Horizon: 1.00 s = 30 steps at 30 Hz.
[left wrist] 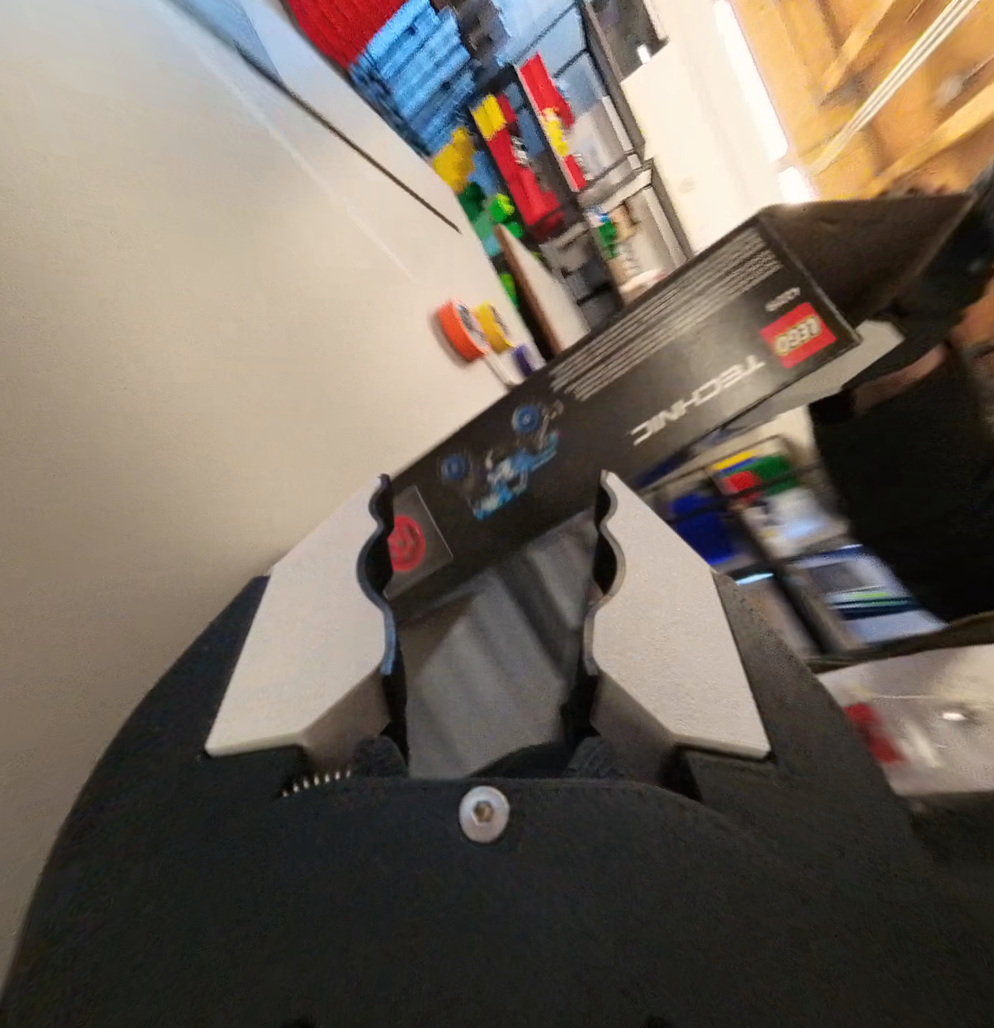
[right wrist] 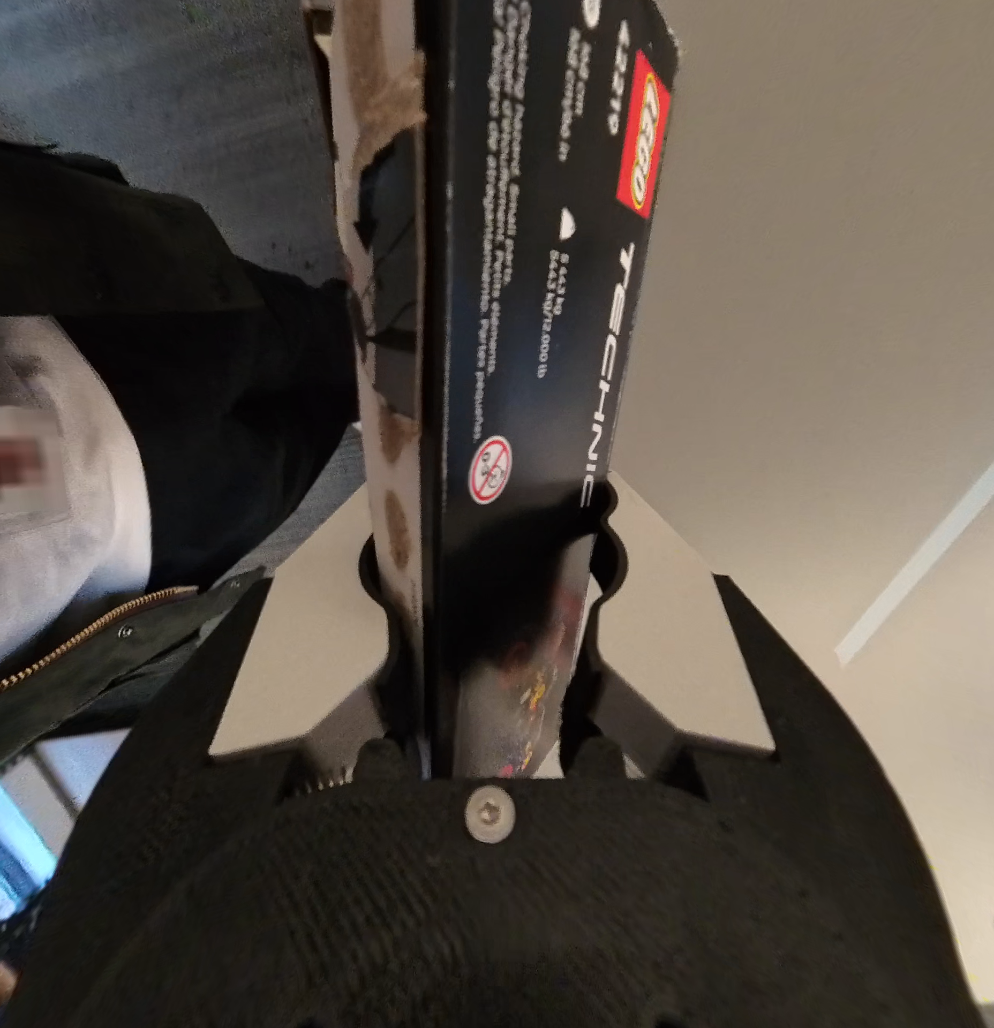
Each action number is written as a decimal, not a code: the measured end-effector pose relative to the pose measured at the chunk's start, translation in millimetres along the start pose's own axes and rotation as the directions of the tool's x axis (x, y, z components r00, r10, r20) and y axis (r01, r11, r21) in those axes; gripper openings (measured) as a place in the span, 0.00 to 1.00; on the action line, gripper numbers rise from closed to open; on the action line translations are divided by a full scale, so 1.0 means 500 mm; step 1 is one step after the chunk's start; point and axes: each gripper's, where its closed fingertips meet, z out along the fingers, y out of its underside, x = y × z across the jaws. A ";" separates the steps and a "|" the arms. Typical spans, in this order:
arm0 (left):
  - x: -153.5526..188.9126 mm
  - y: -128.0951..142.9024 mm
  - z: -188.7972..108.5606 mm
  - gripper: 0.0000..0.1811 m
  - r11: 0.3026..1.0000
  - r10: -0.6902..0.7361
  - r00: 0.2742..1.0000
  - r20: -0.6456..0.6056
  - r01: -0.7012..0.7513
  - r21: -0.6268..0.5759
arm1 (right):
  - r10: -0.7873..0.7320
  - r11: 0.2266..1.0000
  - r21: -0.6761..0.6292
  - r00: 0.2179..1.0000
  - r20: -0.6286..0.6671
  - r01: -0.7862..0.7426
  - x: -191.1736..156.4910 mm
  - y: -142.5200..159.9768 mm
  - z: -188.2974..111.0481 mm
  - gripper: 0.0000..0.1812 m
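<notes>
My left gripper (left wrist: 492, 495) is clamped on one end of the box (left wrist: 623, 389), its grey fingers (left wrist: 316, 628) pressed against both sides of the black carton. From there the box runs up and to the right, tilted, off any surface. Its far end is held by a dark shape at the right edge, which I take for my other gripper, though blur keeps me from being sure. The side facing this camera carries a red logo patch, pale lettering and a small blue vehicle picture.

My right gripper (right wrist: 492, 517) is closed on the box (right wrist: 539, 278) too. The carton stands edge-on between the fingers (right wrist: 650, 639) and reaches deep toward the palm. On the left of that end, a torn cardboard flap (right wrist: 383, 167) shows pale and brown.

Beyond the left gripper lies a white tabletop (left wrist: 205, 278) with two tape rolls (left wrist: 472, 328), orange and yellow, just beside each other. Farther back, shelves hold coloured bricks (left wrist: 483, 139), blurred. Beside the right gripper I see a person's dark jacket (right wrist: 177, 306) with a brass zip, and pale wall to the right.
</notes>
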 end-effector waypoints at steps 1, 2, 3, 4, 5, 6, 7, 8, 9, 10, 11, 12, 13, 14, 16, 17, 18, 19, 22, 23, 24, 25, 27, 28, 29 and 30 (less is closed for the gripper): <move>0.009 -0.023 -0.010 0.43 0.995 0.099 0.994 0.054 -0.099 0.000 | -0.022 0.999 -0.028 1.000 0.004 0.022 0.003 -0.011 0.008 0.39; 0.017 -0.044 -0.016 0.46 0.981 0.194 0.975 0.107 -0.193 -0.018 | -0.052 0.997 -0.063 0.999 0.005 0.052 0.007 -0.021 0.017 0.39; 0.025 -0.066 -0.021 0.50 0.961 0.276 0.948 0.157 -0.274 -0.037 | -0.088 0.990 -0.107 0.996 -0.001 0.088 0.012 -0.029 0.025 0.39; 0.034 -0.093 -0.024 0.56 0.945 0.326 0.925 0.197 -0.326 -0.034 | -0.146 0.980 -0.136 0.989 -0.010 0.144 0.017 -0.040 0.025 0.39; 0.050 -0.118 -0.027 0.59 0.932 0.357 0.911 0.207 -0.362 -0.016 | -0.201 0.968 -0.161 0.979 -0.030 0.194 0.026 -0.050 0.027 0.38; 0.070 -0.140 -0.029 0.58 0.924 0.374 0.908 0.189 -0.383 0.011 | -0.249 0.956 -0.174 0.967 -0.057 0.236 0.038 -0.062 0.030 0.38; 0.088 -0.159 -0.031 0.56 0.920 0.379 0.911 0.161 -0.389 0.038 | -0.279 0.946 -0.195 0.956 -0.088 0.258 0.056 -0.072 0.033 0.38; 0.101 -0.174 -0.033 0.56 0.918 0.383 0.913 0.142 -0.394 0.055 | -0.288 0.944 -0.197 0.952 -0.109 0.263 0.075 -0.086 0.035 0.40; 0.108 -0.184 -0.035 0.56 0.912 0.397 0.909 0.129 -0.406 0.057 | -0.292 0.944 -0.194 0.949 -0.120 0.266 0.094 -0.100 0.037 0.40; 0.112 -0.192 -0.035 0.56 0.903 0.419 0.900 0.124 -0.427 0.047 | -0.293 0.945 -0.191 0.948 -0.126 0.266 0.114 -0.114 0.040 0.38; 0.114 -0.198 -0.036 0.56 0.893 0.442 0.889 0.119 -0.449 0.034 | -0.291 0.946 -0.187 0.949 -0.124 0.266 0.135 -0.127 0.043 0.38; 0.115 -0.203 -0.035 0.56 0.886 0.458 0.882 0.107 -0.463 0.019 | -0.286 0.947 -0.188 0.951 -0.118 0.262 0.155 -0.139 0.046 0.38; 0.112 -0.210 -0.036 0.56 0.883 0.467 0.879 0.098 -0.470 0.001 | -0.277 0.948 -0.191 0.954 -0.111 0.253 0.177 -0.150 0.048 0.38; 0.111 -0.221 -0.039 0.56 0.881 0.472 0.877 0.087 -0.474 -0.008 | -0.256 0.952 -0.197 0.961 -0.106 0.232 0.199 -0.160 0.051 0.38; 0.109 -0.248 -0.047 0.56 0.875 0.484 0.873 0.065 -0.484 -0.013 | -0.223 0.957 -0.212 0.969 -0.103 0.198 0.236 -0.179 0.056 0.41; 0.108 -0.261 -0.053 0.56 0.869 0.495 0.867 0.056 -0.495 -0.020 | -0.221 0.956 -0.221 0.969 -0.106 0.194 0.248 -0.189 0.058 0.42; 0.107 -0.272 -0.060 0.56 0.861 0.509 0.860 0.048 -0.508 -0.028 | -0.234 0.950 -0.236 0.966 -0.107 0.204 0.256 -0.197 0.060 0.43; 0.105 -0.280 -0.067 0.56 0.853 0.522 0.852 0.039 -0.521 -0.037 | -0.247 0.942 -0.260 0.963 -0.109 0.212 0.261 -0.201 0.062 0.43; 0.096 -0.282 -0.085 0.56 0.832 0.552 0.834 0.009 -0.549 -0.083 | -0.294 0.895 -0.380 0.949 -0.110 0.233 0.266 -0.187 0.072 0.51; 0.092 -0.280 -0.091 0.56 0.826 0.559 0.829 0.001 -0.556 -0.093 | -0.308 0.882 -0.407 0.945 -0.111 0.239 0.264 -0.182 0.075 0.54; 0.089 -0.278 -0.097 0.56 0.824 0.561 0.828 -0.008 -0.559 -0.097 | -0.313 0.876 -0.420 0.942 -0.124 0.236 0.265 -0.181 0.075 0.55; 0.087 -0.276 -0.102 0.56 0.825 0.558 0.830 -0.019 -0.557 -0.098 | -0.304 0.883 -0.411 0.943 -0.135 0.226 0.262 -0.185 0.074 0.55; 0.082 -0.269 -0.110 0.56 0.833 0.544 0.838 -0.043 -0.546 -0.097 | -0.263 0.921 -0.335 0.952 -0.157 0.199 0.253 -0.207 0.065 0.57; 0.078 -0.266 -0.113 0.56 0.835 0.538 0.841 -0.055 -0.541 -0.098 | -0.241 0.938 -0.295 0.955 -0.171 0.184 0.249 -0.219 0.055 0.58; 0.075 -0.262 -0.114 0.56 0.836 0.536 0.842 -0.064 -0.539 -0.102 | -0.225 0.950 -0.261 0.956 -0.190 0.172 0.247 -0.228 0.041 0.60; 0.073 -0.260 -0.113 0.56 0.836 0.534 0.842 -0.075 -0.539 -0.103 | -0.209 0.959 -0.235 0.956 -0.206 0.159 0.243 -0.232 0.026 0.63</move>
